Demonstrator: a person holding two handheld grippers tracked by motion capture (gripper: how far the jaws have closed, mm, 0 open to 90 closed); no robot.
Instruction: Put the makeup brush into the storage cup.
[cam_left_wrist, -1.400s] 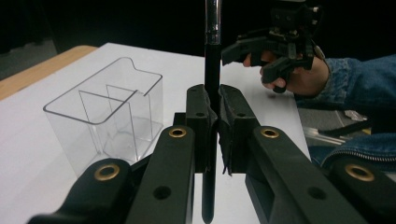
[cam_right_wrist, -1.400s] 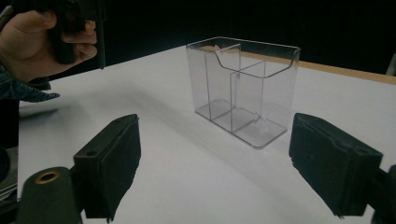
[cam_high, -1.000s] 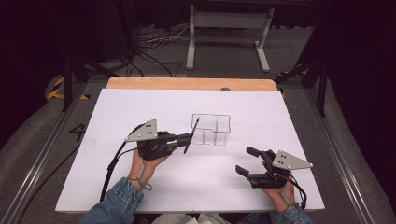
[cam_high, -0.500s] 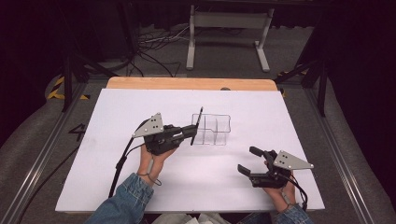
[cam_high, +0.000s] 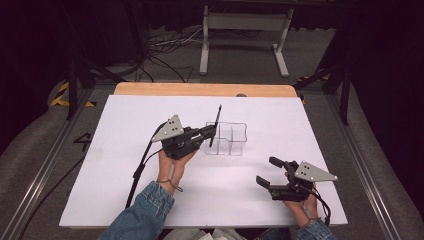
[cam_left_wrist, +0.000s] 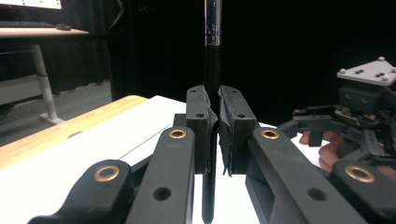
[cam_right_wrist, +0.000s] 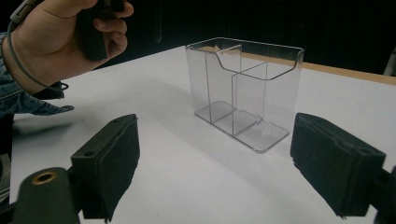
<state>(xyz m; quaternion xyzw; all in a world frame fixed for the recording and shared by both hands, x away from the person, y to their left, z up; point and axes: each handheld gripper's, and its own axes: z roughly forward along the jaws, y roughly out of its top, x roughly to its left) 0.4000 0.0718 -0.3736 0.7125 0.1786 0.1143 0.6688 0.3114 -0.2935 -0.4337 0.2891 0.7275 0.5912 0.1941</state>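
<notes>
left gripper (cam_high: 210, 132) clamped on slim black pen (cam_high: 215, 125), upright | clear plastic divided organizer (cam_high: 227, 138) just beside | right gripper (cam_high: 267, 172) jaws wide, foam pads | white table (cam_high: 125, 150)

text: "4" | on: floor (cam_high: 82, 141), left of table (cam_high: 125, 130)

In my left gripper view, the black pen (cam_left_wrist: 212, 93) I pinch runs off the top edge, so its upper end is cut off, and my jaw pads cover its middle. In the high view, the pen (cam_high: 215, 125) is too thin to tell whether its lower tip sits inside the clear organizer (cam_high: 227, 138) or beside it. In my right gripper view, my left hand (cam_right_wrist: 60, 42) is cropped by the top and left edges.
</notes>
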